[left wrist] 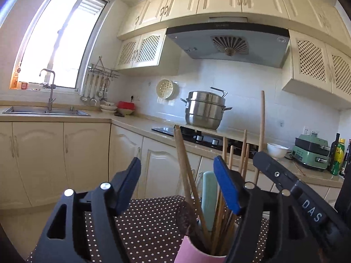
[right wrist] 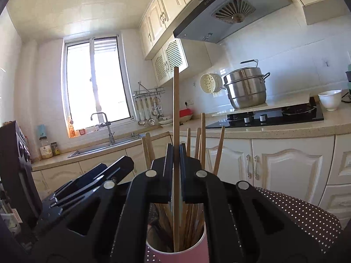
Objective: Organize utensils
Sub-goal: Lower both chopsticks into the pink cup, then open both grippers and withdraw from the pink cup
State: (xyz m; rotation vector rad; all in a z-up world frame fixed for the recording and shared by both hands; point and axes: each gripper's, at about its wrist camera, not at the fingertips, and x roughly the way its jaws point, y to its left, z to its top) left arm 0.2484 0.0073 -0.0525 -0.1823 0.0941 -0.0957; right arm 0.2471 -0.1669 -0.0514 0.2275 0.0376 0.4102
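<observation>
A pink cup (left wrist: 193, 249) (right wrist: 175, 254) stands on a brown polka-dot cloth (left wrist: 149, 219) and holds several wooden chopsticks (left wrist: 186, 171) and a pale teal handle (left wrist: 209, 192). My left gripper (left wrist: 178, 185) is open, its blue pads on either side of the leaning chopsticks and apart from them. My right gripper (right wrist: 176, 153) is shut on one tall chopstick (right wrist: 176, 100), which stands upright with its lower end inside the cup. In the left wrist view that chopstick (left wrist: 262, 120) rises beside the right gripper's body (left wrist: 285, 179).
Behind the cloth runs an L-shaped counter with a black hob (right wrist: 274, 115), a steel steamer pot (left wrist: 205, 109), a white bowl (right wrist: 330, 98), a green appliance (left wrist: 311, 151), bottles (left wrist: 337, 155) and a sink (left wrist: 46, 110). A dark rack (right wrist: 15, 168) is close on the left.
</observation>
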